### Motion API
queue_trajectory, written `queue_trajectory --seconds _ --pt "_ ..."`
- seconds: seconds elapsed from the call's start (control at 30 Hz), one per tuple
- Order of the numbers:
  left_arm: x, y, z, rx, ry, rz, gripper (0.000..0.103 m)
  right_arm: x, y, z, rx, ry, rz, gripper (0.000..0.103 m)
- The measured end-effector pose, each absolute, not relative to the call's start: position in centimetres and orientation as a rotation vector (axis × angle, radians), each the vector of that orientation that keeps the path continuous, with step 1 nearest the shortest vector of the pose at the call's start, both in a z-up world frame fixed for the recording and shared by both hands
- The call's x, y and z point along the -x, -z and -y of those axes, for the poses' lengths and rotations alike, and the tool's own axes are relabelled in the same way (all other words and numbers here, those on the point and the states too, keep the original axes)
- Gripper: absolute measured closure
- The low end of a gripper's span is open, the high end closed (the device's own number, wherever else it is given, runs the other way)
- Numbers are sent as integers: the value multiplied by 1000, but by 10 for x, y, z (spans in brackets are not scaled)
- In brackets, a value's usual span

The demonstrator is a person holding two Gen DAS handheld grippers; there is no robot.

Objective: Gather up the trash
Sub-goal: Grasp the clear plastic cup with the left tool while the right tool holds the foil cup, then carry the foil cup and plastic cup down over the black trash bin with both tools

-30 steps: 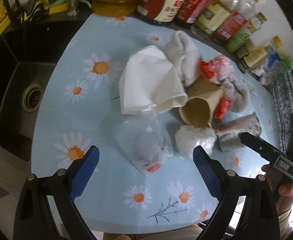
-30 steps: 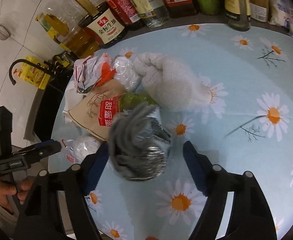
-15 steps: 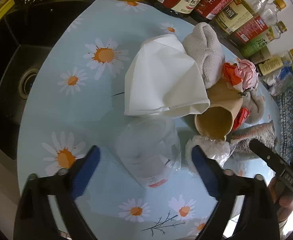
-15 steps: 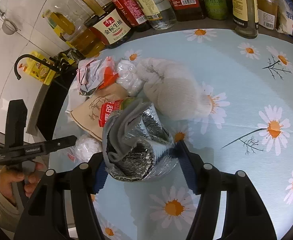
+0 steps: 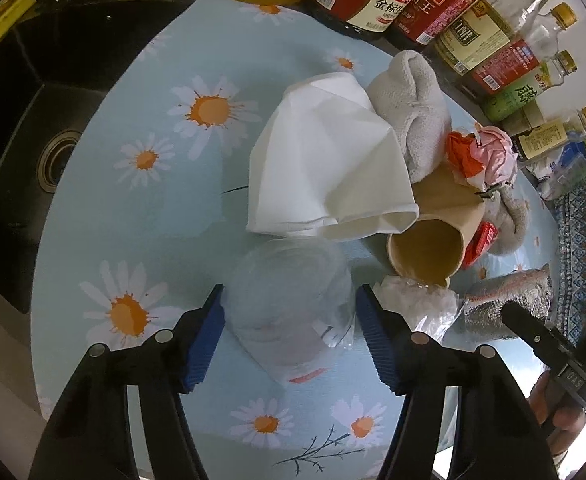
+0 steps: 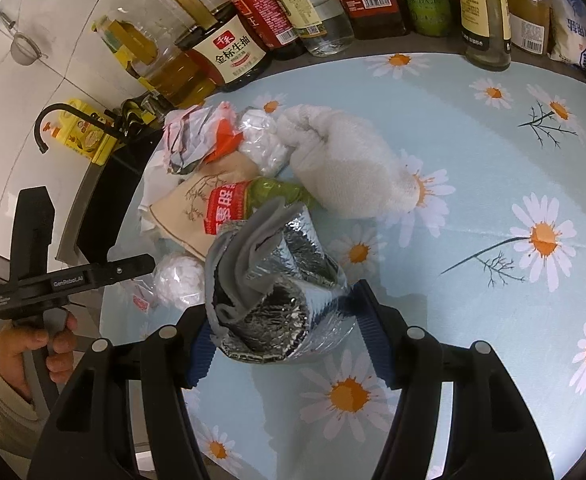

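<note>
The litter sits in a loose heap on the daisy-print cloth (image 5: 133, 208), with the paper cup (image 5: 433, 240) lying on its side near the middle of it. Just in front of the cup, the left gripper (image 5: 289, 328) has its blue pads on either side of a clear plastic bag (image 5: 289, 300), close against the film but seemingly not yet pinching it flat. To the right of the cup, the right gripper (image 6: 281, 320) has closed in on a crumpled foil pouch (image 6: 281, 280), whose sides buckle between the pads (so this hold looks firm).

For the left side, the sensible course is to finish the squeeze low on the bag, gather enough film that it cannot slip out, then lift straight up so the white napkin (image 5: 325, 168) just behind it is not dragged along. The pouch should come up clear of the red-and-green wrapper (image 6: 245, 200) beside the cup.

What the bag contains is hard to tell; only a pinkish blur shows through. No bin appears in either view, and the left pads hide the bag's edges.
</note>
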State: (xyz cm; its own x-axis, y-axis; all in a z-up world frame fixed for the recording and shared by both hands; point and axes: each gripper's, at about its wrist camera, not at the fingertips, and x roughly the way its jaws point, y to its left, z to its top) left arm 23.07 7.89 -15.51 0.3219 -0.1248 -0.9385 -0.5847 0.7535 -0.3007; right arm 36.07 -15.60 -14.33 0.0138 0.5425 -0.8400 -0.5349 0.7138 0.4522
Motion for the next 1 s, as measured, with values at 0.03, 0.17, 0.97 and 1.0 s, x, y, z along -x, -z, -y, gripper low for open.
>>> queue_trajectory --seconds 0.03,0.17,0.97,1.0 --pt "-228 154 -79 691 -334 -1224 40 -358 142 156 -7 -835 -1310 40" --pt "-217 146 -81 686 -312 -1201 40 -339 134 155 -3 -815 -1295 40" --pt "-92 106 -70 595 -106 -1090 40 -172 88 133 -13 -789 -1206 40" --pt "-87 106 -70 595 -103 -1089 40 -164 87 131 -10 -793 -1203 40"
